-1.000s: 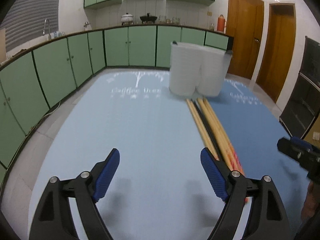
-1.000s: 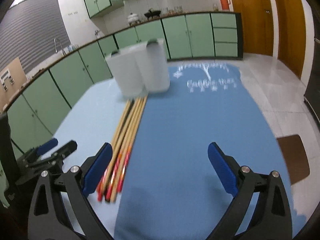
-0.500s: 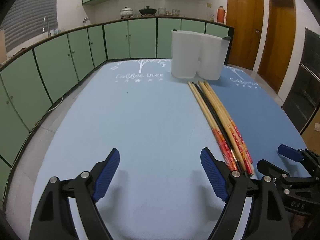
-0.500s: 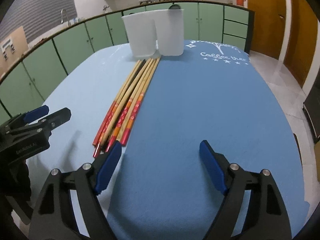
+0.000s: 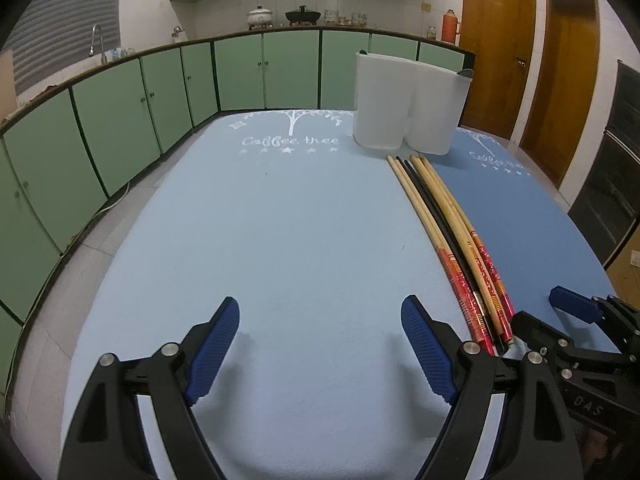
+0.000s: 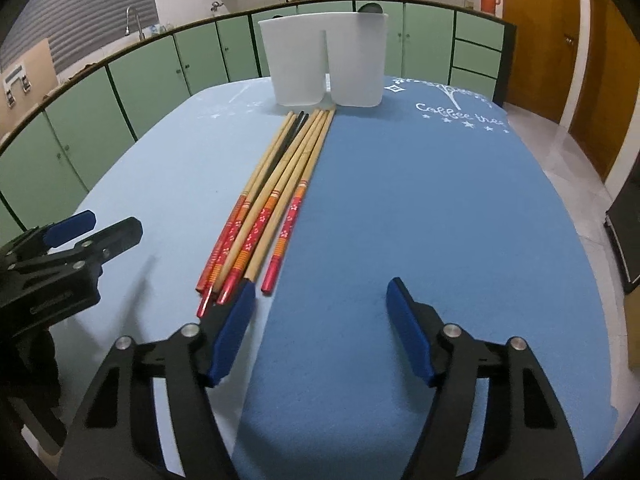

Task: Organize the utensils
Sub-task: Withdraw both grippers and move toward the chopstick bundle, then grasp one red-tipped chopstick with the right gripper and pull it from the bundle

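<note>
1. The right gripper [image 6: 320, 328] has its blue fingers [image 6: 234, 332] spread with nothing between them, though they have just been narrowing from a wider stance. Its left finger sits just beside the red butt ends of the chopsticks [image 6: 276, 196], not yet pinching any.
2. Compared with a second ago, the right gripper has come in lower and nearer; the bundle's ends, earlier off to its left, now lie right at its left fingertip. This reads as lining up for a first pick.
3. The left gripper [image 5: 320, 348] has its fingers [image 5: 214, 344] spread wide and empty over bare cloth, as it did a second ago, left of the bundle.
4. The chopsticks lie side by side on the desk [image 6: 440, 220] along the seam between pale and darker blue cloth, tips pointing at the white two-compartment holder [image 6: 324, 60] at the far end.
5. None is in the holder yet as far as can be seen, so the sorting is judged barely begun.
</note>
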The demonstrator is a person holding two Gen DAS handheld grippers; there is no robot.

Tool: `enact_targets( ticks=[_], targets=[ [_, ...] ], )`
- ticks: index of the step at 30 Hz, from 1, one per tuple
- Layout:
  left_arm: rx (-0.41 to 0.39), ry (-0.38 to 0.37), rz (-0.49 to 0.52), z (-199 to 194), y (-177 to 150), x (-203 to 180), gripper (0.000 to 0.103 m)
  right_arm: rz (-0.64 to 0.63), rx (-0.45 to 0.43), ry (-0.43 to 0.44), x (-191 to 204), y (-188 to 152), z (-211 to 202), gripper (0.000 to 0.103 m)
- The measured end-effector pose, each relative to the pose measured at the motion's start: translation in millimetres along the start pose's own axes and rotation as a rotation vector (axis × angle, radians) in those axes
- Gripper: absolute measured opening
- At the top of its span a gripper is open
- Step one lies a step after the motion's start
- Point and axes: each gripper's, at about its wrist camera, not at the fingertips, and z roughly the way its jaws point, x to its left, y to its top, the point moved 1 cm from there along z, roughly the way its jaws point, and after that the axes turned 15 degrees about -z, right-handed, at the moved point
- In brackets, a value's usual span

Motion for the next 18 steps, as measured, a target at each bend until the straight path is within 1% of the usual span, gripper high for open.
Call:
enact_targets(
  ticks=[4,6,8,11,13,16,18],
  targets=[
    [0.008,0.001,0.001,2,-1,-1,0.082,-0.018,0.007,-0.035,3,2,4,0.061],
    [0.011,0.003,0.006,3,-1,-3,0.082,-0.010,0.011,-0.057,0,2,4,0.056],
    [0.009,0.002,0.009,2,-1,-4,0.082,0.001,0.014,-0.082,-6,1,3,0.056],
    [0.008,0.002,0.012,3,-2,-4,0.082,0.010,0.004,-0.054,-8,1,2,0.055],
    [0.010,0.002,0.010,3,-2,-5,0.082,0.011,-0.002,-0.033,-5,0,3,0.052],
    [0.013,-0.003,0.010,4,-3,-6,0.082,-0.023,-0.011,-0.033,2,3,6,0.041],
    [0.019,-0.008,0.018,4,-5,-8,0.082,-0.018,-0.016,-0.015,3,6,7,0.027]
  ],
)
